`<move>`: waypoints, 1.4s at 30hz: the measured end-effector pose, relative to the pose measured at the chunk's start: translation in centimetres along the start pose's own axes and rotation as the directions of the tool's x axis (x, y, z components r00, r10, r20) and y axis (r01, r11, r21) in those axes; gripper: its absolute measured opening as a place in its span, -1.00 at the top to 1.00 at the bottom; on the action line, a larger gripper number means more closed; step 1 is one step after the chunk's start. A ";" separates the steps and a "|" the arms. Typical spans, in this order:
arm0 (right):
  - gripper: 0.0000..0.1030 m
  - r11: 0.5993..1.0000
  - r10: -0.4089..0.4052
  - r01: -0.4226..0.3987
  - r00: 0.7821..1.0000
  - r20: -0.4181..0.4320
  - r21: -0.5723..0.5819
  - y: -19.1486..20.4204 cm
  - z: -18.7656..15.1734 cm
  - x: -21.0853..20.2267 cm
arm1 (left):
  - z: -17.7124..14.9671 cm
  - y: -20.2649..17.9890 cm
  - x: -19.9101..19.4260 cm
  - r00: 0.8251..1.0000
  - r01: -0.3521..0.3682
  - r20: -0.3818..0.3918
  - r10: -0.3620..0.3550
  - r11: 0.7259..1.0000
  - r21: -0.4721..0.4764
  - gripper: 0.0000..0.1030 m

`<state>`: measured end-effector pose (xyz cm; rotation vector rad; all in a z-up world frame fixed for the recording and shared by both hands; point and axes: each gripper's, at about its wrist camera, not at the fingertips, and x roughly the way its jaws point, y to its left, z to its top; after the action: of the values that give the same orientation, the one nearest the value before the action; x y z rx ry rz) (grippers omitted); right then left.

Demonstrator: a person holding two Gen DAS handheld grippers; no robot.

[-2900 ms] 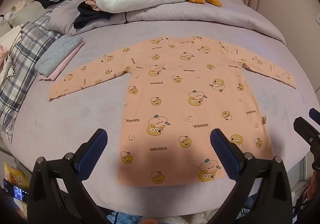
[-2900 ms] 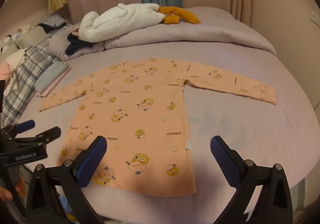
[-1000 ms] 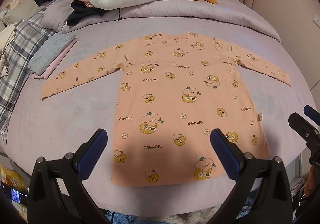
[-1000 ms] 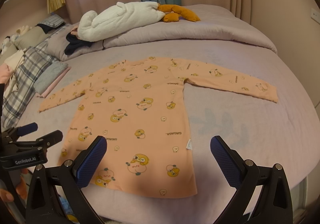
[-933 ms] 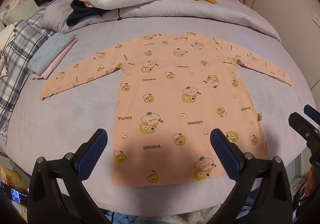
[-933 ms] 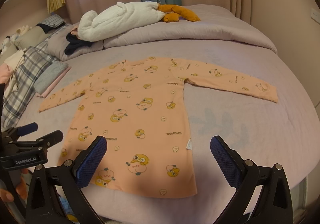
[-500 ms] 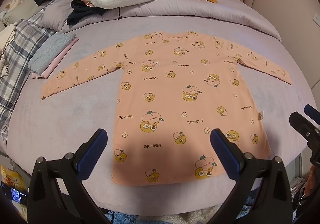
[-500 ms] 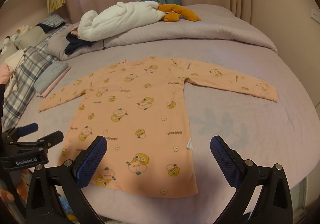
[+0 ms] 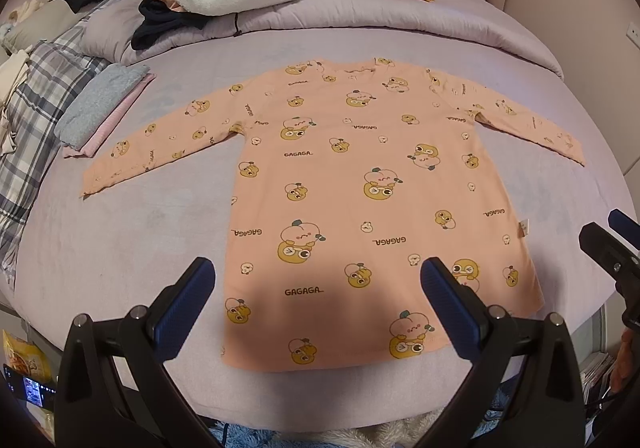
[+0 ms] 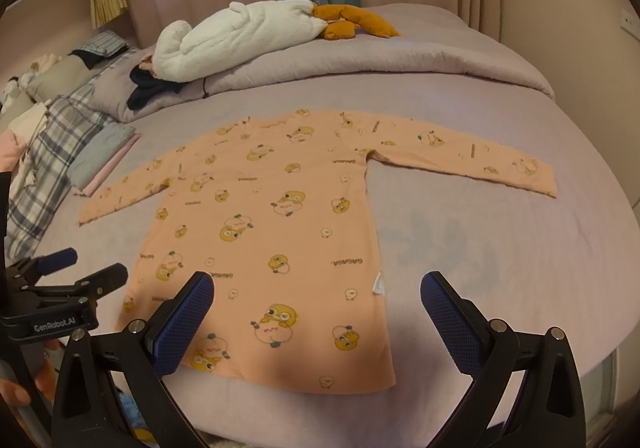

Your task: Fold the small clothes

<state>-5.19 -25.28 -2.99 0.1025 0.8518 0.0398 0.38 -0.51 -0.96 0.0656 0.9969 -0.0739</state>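
Peach long-sleeved cotton top (image 9: pixel 360 184) printed with yellow cartoon ducks, flat and unfolded, sleeves outspread, hem along the lilac bed's (image 9: pixel 132 232) near edge, left claw (image 9: pixel 318 284) and right claw (image 10: pixel 316 298) both wide, empty

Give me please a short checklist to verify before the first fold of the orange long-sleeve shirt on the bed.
1. Orange shirt lies flat on the bed, body smooth: ok.
2. Both sleeves spread out to the sides, not tucked under: ok.
3. Left gripper open and empty, above the hem: ok.
4. Right gripper open and empty, above the hem's right corner: ok.
5. Folded grey and pink stack clear of the left sleeve cuff: cannot tell; they sit very close.
6. Free bed area beside the right sleeve for folding: ok.
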 end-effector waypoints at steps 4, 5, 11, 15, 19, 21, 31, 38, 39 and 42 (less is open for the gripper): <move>-0.98 1.000 0.002 -0.002 1.000 -0.005 0.008 -0.2 0.1 0.0 | 0.1 -0.1 0.1 1.000 0.001 -0.001 -0.001 1.000 -0.001 -0.99; -0.98 1.000 0.003 -0.003 1.000 -0.006 0.009 -0.2 0.1 0.0 | 0.1 -0.1 0.1 1.000 0.000 -0.001 0.000 1.000 0.000 -0.99; -0.98 0.999 0.030 -0.029 0.999 -0.020 0.033 -1.0 0.3 0.7 | 0.5 0.4 1.6 0.996 0.076 -0.034 -0.078 0.995 -0.061 -0.99; -0.98 0.964 0.226 -0.216 0.973 -0.050 0.154 -3.8 0.2 2.3 | 0.6 2.3 4.2 0.975 0.188 -0.075 -0.207 0.960 -0.209 -0.99; -0.98 0.845 0.390 -0.360 0.921 0.004 0.396 -9.7 -0.9 5.0 | 0.6 4.5 7.0 0.934 0.305 -0.063 -0.352 0.876 -0.373 -0.99; -0.99 0.794 0.396 -0.365 0.917 0.043 0.486 -12.5 -1.4 5.9 | 0.8 5.3 8.0 0.920 0.340 -0.038 -0.391 0.841 -0.422 -0.99; -0.98 0.720 0.134 -0.199 0.980 0.149 0.665 -23.7 -0.2 7.7 | 3.2 6.9 10.2 0.921 0.363 0.043 -0.388 0.809 -0.463 -0.99; -0.68 0.597 0.087 -0.193 0.981 0.176 0.779 -29.5 1.0 11.6 | 4.5 7.3 12.8 0.946 0.273 -0.037 -0.322 0.854 -0.443 -0.99; -0.62 0.572 0.081 -0.202 0.978 0.191 0.795 -30.1 0.9 11.7 | 4.7 7.3 13.1 0.947 0.266 -0.045 -0.317 0.857 -0.441 -0.99; -0.49 0.520 0.047 -0.235 0.968 0.247 0.821 -31.8 1.6 11.9 | 4.8 7.3 13.6 0.951 0.249 -0.061 -0.303 0.867 -0.431 -0.99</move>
<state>3.64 -56.13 -14.27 1.1099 0.5884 -0.2440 12.45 5.85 -9.64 -0.4769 1.1265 -0.1180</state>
